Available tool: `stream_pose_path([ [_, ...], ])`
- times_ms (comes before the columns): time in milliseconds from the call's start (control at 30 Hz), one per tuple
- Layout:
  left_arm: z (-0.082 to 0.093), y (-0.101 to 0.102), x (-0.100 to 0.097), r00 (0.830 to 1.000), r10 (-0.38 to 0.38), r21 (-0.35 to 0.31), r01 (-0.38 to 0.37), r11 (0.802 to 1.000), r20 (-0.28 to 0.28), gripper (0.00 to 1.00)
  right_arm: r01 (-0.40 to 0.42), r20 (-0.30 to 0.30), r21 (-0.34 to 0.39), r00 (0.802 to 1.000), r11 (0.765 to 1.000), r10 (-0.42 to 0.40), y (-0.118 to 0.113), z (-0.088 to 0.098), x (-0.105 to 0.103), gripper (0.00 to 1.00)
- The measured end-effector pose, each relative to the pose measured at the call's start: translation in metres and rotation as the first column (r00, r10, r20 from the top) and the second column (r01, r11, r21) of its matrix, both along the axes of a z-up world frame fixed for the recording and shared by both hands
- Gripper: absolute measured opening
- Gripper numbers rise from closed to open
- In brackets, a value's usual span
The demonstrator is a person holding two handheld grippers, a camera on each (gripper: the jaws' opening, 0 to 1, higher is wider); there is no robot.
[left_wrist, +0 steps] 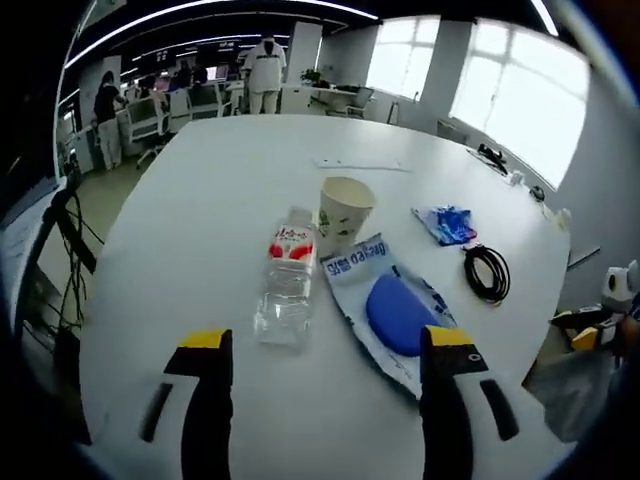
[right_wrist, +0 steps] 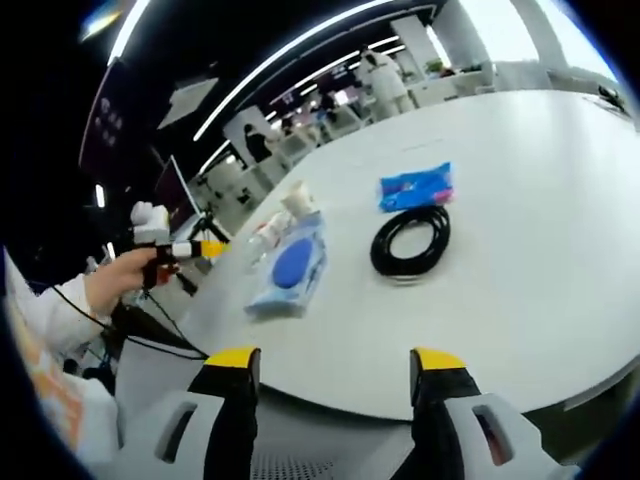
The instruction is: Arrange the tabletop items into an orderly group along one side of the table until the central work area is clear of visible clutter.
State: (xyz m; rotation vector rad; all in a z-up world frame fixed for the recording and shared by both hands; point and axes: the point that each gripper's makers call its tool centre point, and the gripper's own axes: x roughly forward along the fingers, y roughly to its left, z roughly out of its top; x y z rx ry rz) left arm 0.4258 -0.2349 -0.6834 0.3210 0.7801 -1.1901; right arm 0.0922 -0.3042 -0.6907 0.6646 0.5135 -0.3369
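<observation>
On the white table (left_wrist: 200,200) lie a clear water bottle (left_wrist: 287,282) with a red label, a paper cup (left_wrist: 344,212) standing upright behind it, a plastic pack holding a blue pad (left_wrist: 392,310), a small blue packet (left_wrist: 446,224) and a coiled black cable (left_wrist: 487,272). My left gripper (left_wrist: 325,352) is open above the near edge, short of the bottle and pack. My right gripper (right_wrist: 333,365) is open off the table's edge, facing the cable (right_wrist: 410,240), the blue packet (right_wrist: 416,187) and the pack (right_wrist: 292,262). The left gripper (right_wrist: 185,250) appears at left, held in a hand.
A thin white sheet (left_wrist: 358,162) lies further back on the table. Small dark items (left_wrist: 492,157) sit along the far right edge. Black cables hang at the left side (left_wrist: 75,250). Desks, chairs and people stand beyond the table (left_wrist: 265,75).
</observation>
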Motion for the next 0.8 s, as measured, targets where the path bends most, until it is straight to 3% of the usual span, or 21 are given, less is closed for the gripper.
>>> stream_pose_path([
  [200, -0.015, -0.022, 0.014, 0.999, -0.013, 0.054, 0.015, 0.998, -0.031, 0.74, 0.031, -0.009, 0.005, 0.999, 1.0, -0.031, -0.002, -0.001, -0.007, 0.6],
  [367, -0.033, -0.028, 0.015, 0.997, -0.056, 0.132, 0.061, 0.989, -0.045, 0.72, 0.07, -0.001, 0.034, 0.998, 0.997, -0.07, -0.001, -0.002, -0.009, 0.59],
  [800, -0.064, -0.039, 0.02, 0.993, -0.102, 0.213, 0.112, 0.971, -0.058, 0.72, 0.12, 0.009, 0.057, 0.993, 0.991, -0.121, 0.003, 0.002, -0.007, 0.59],
])
